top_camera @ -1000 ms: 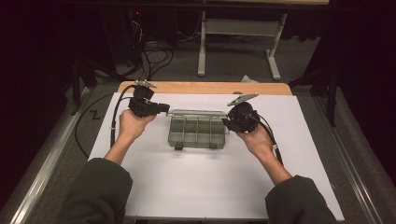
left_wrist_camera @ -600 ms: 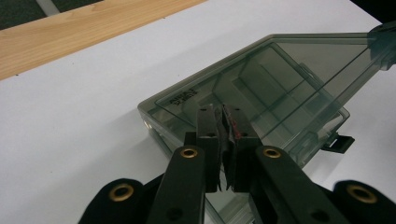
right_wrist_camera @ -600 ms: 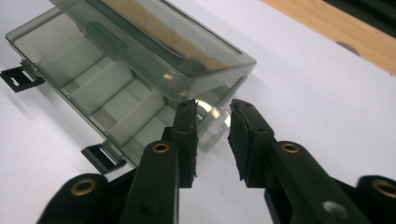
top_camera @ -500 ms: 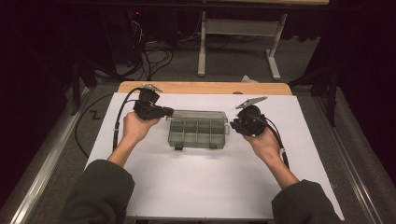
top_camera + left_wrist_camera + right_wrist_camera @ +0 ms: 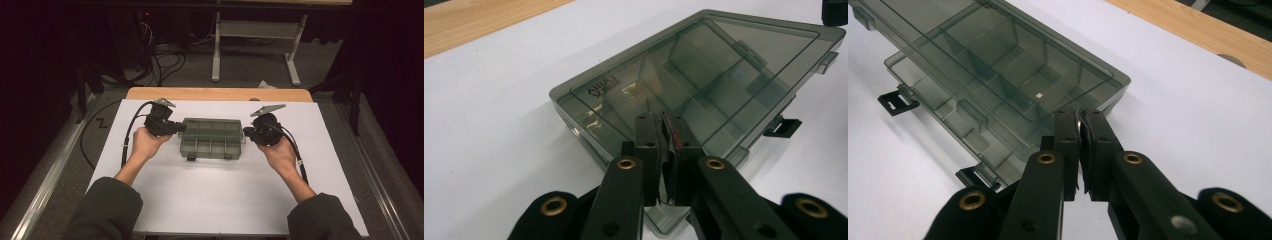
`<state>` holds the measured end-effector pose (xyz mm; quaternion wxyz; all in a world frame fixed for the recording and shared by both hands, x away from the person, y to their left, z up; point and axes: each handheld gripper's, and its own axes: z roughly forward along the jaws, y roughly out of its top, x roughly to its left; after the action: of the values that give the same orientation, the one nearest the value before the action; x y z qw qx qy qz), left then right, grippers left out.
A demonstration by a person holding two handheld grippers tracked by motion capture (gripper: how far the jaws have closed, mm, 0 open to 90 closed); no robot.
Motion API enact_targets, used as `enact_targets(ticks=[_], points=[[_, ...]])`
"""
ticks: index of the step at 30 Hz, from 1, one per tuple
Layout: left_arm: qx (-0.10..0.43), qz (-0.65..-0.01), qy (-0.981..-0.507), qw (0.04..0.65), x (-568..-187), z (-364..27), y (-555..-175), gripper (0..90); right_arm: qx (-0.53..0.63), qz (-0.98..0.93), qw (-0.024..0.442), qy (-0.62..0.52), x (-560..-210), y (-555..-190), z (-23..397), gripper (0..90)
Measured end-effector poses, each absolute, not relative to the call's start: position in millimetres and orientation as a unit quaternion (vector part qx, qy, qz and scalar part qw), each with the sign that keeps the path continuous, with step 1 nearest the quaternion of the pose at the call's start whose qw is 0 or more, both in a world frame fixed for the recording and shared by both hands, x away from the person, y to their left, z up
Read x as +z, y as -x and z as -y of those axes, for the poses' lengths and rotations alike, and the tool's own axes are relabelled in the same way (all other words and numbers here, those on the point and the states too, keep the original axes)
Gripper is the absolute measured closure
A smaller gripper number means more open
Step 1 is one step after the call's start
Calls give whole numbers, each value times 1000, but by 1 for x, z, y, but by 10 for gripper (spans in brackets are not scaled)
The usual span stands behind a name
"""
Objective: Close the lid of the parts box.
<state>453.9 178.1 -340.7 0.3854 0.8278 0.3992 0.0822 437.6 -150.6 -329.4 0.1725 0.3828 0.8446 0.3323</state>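
A smoky clear plastic organizer box (image 5: 212,138) is set at the middle of the white table sheet (image 5: 220,200), lid slightly raised. The left gripper (image 5: 182,128) is held at the box's left end, jaws closed together with nothing seen gripped. The right gripper (image 5: 246,131) is placed at the right end; its jaws have just been closing and are now pressed together, nothing visibly between them.
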Motion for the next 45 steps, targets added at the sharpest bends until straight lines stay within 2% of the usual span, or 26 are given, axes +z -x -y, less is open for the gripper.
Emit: enact_targets(ticks=[17, 45], points=[[100, -383, -844, 363, -366, -167, -427, 851, 328, -856, 144, -372, -358, -427, 143, 889], [119, -378, -846, 357, -383, -166, -412, 850, 319, -862, 151, -363, -378, -422, 139, 900]])
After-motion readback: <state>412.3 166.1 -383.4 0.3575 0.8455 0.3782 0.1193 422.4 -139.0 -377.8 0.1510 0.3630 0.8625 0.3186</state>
